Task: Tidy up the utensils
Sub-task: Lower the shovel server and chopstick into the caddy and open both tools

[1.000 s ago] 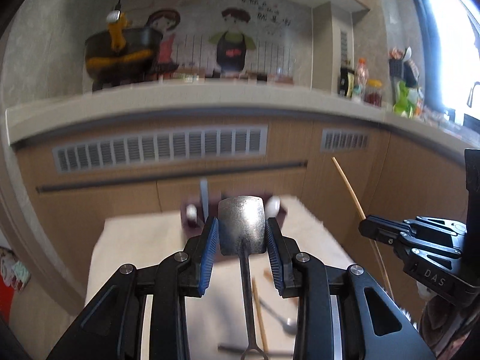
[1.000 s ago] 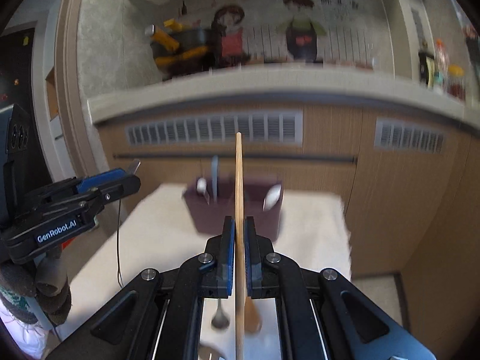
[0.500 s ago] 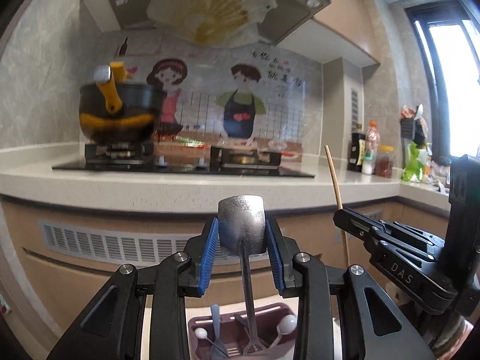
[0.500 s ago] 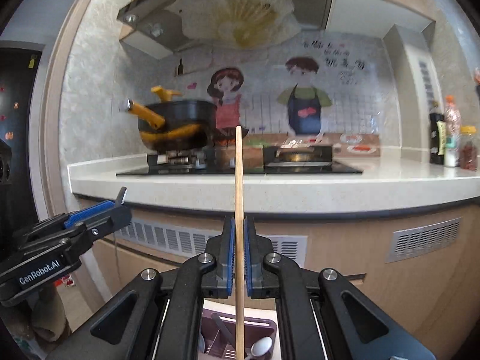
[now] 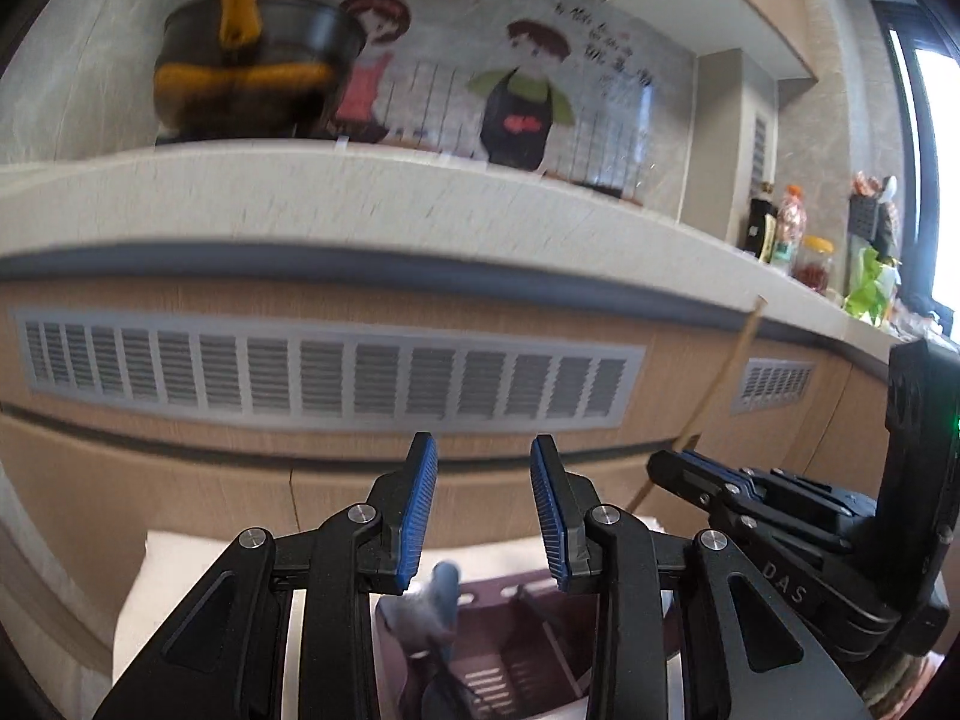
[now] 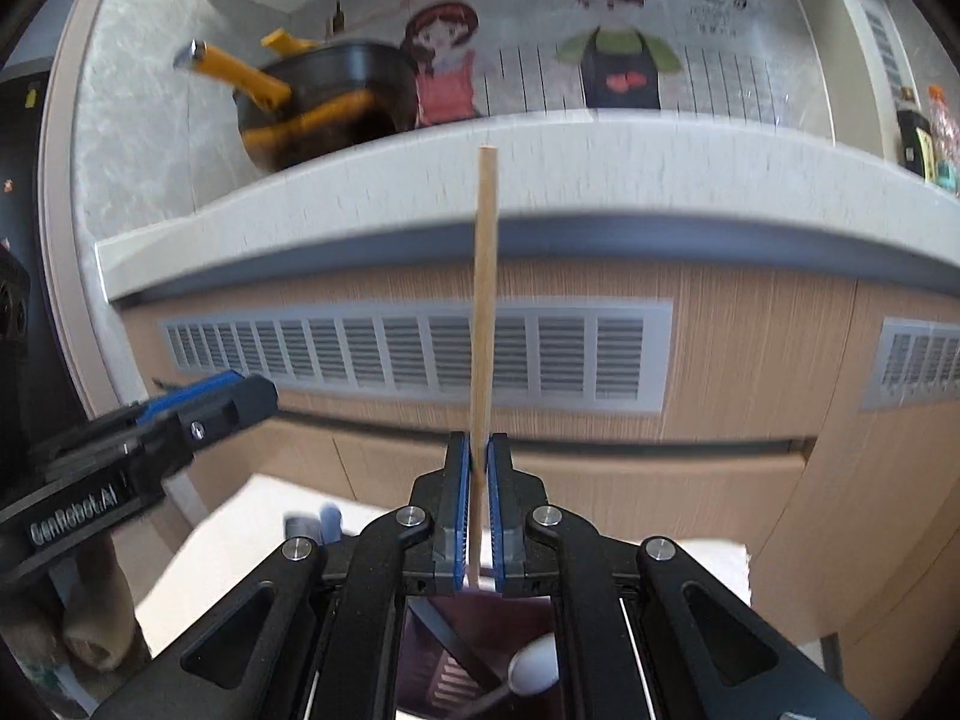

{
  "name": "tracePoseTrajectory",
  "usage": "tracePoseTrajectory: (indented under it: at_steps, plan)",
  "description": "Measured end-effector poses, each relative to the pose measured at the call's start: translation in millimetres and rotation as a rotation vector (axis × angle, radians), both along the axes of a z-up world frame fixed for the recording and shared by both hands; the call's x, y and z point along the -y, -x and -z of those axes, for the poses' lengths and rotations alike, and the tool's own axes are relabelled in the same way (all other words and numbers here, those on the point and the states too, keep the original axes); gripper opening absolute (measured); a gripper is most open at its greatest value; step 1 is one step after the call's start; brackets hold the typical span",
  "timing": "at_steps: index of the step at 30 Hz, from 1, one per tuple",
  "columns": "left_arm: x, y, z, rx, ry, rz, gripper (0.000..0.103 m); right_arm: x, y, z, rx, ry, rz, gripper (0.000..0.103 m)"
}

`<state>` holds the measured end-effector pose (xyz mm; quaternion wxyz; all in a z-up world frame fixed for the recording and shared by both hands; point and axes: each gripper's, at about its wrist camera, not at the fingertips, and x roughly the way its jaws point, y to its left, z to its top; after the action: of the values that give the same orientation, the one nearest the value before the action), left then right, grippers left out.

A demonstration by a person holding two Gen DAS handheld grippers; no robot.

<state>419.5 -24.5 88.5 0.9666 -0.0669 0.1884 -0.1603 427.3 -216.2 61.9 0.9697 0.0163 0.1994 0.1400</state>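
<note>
My left gripper (image 5: 483, 510) is open and empty above the maroon utensil holder (image 5: 516, 636). A metal spatula (image 5: 429, 612) stands in the holder's left compartment below the jaws, blurred. My right gripper (image 6: 478, 510) is shut on a wooden chopstick (image 6: 485, 312) that points straight up; it also shows in the left wrist view (image 5: 717, 390). The right gripper sits above the holder (image 6: 456, 648), where a white spoon (image 6: 531, 669) lies. Each gripper shows in the other's view: the right one (image 5: 678, 465), the left one (image 6: 240, 390).
The holder stands on a white cloth-covered table (image 6: 240, 540). Behind it runs a wooden cabinet front with vent grilles (image 5: 324, 378) under a kitchen counter (image 5: 360, 198) with a pot (image 5: 252, 72) and bottles (image 5: 780, 234).
My left gripper has let go of the metal spatula, which now stands in the holder, and its jaws have opened wide. Both views have tilted down. The right gripper keeps the chopstick.
</note>
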Motion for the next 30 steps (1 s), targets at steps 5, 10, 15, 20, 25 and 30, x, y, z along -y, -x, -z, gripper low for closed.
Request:
tracePoseTrajectory:
  at_steps: [5, 10, 15, 20, 25, 30]
  plan:
    - [-3, 2, 18, -0.061, -0.014, -0.011, 0.033, 6, 6, -8, -0.019, -0.005, -0.004, 0.006]
    - [-4, 13, 19, -0.075, -0.012, -0.012, 0.033, 4, 24, -31, 0.049, 0.043, 0.024, 0.006]
    - [-6, 26, 22, -0.105, -0.014, -0.007, 0.034, 4, 26, -35, -0.014, 0.055, 0.005, 0.006]
    - [-11, 45, 37, -0.166, -0.031, 0.001, 0.035, -1, 15, -5, -0.173, 0.081, -0.023, 0.006]
    - [-16, 62, 60, -0.246, -0.043, 0.003, 0.046, -10, 9, 28, -0.299, 0.151, -0.020, 0.040]
    - [-25, 84, 81, -0.305, -0.069, -0.011, 0.049, -7, 44, 32, -0.252, 0.193, -0.015, 0.061]
